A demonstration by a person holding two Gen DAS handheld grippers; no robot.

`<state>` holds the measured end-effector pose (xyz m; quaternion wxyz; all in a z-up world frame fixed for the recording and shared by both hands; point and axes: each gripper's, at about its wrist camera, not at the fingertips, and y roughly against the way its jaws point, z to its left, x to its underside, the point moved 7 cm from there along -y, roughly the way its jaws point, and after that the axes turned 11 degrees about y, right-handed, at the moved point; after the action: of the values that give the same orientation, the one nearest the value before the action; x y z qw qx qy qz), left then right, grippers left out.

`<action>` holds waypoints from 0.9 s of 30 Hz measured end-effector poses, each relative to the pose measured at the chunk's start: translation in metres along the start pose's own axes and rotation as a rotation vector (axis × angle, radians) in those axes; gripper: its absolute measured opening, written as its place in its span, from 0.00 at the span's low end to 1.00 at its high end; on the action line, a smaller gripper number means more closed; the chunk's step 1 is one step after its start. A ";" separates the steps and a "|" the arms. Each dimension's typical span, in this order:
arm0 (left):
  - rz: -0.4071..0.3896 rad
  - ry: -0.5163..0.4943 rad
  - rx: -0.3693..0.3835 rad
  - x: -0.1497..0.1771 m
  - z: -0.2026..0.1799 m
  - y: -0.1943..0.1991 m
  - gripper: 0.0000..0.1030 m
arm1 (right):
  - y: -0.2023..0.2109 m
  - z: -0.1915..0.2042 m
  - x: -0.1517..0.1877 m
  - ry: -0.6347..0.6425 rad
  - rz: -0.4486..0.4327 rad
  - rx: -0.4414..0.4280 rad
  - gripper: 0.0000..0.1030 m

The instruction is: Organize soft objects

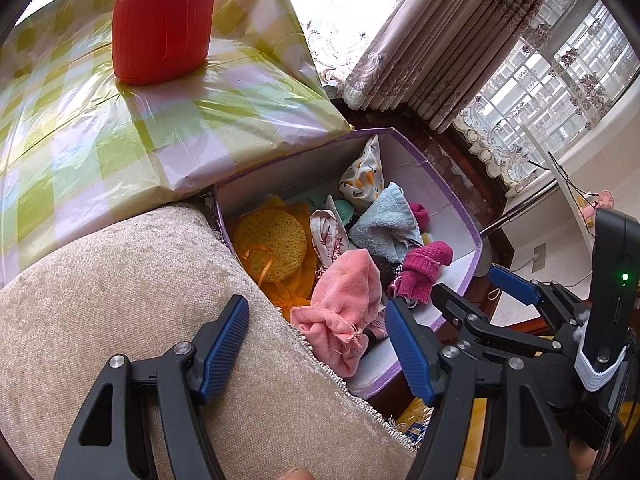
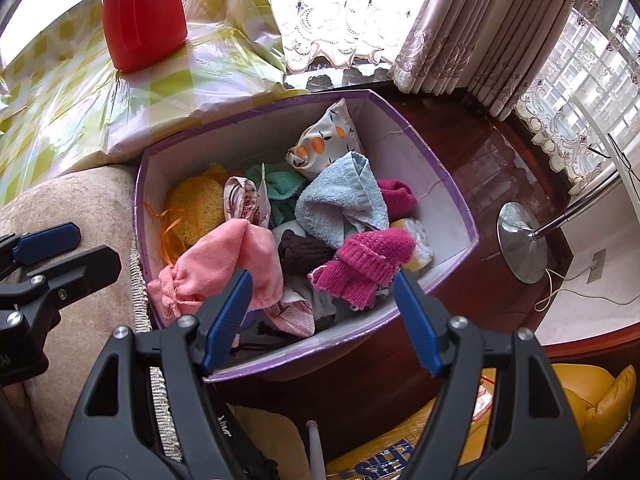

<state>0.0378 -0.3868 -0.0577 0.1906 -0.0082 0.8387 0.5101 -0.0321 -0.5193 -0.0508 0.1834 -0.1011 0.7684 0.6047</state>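
Observation:
A purple-rimmed white box holds soft things: a pink towel, a light blue towel, magenta knit socks, a yellow sponge and an orange-print pouch. My left gripper is open and empty, over the beige cushion edge near the pink towel. My right gripper is open and empty above the box's near side. The right gripper also shows in the left wrist view.
A beige cushion lies left of the box. A green checked wrapped package with a red bottle on it sits behind. Curtains, a lamp base on dark wood floor and yellow bags lie right.

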 end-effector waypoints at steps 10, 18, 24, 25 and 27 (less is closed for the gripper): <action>0.000 0.000 0.000 0.000 0.000 0.000 0.69 | -0.001 0.000 0.000 0.002 0.003 -0.004 0.73; -0.001 0.000 0.000 0.000 0.000 0.000 0.69 | -0.002 0.000 0.001 0.002 0.003 -0.006 0.73; -0.001 -0.001 -0.001 0.000 0.000 -0.001 0.69 | -0.002 0.000 0.000 0.002 0.002 -0.006 0.73; -0.001 -0.001 -0.001 0.000 0.000 -0.001 0.69 | -0.002 0.000 0.000 0.002 0.003 -0.006 0.73; -0.001 0.000 -0.001 0.000 0.000 -0.001 0.69 | -0.002 0.001 0.001 0.001 0.005 -0.007 0.73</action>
<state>0.0377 -0.3873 -0.0581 0.1910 -0.0085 0.8384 0.5104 -0.0325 -0.5190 -0.0530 0.1814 -0.1002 0.7665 0.6078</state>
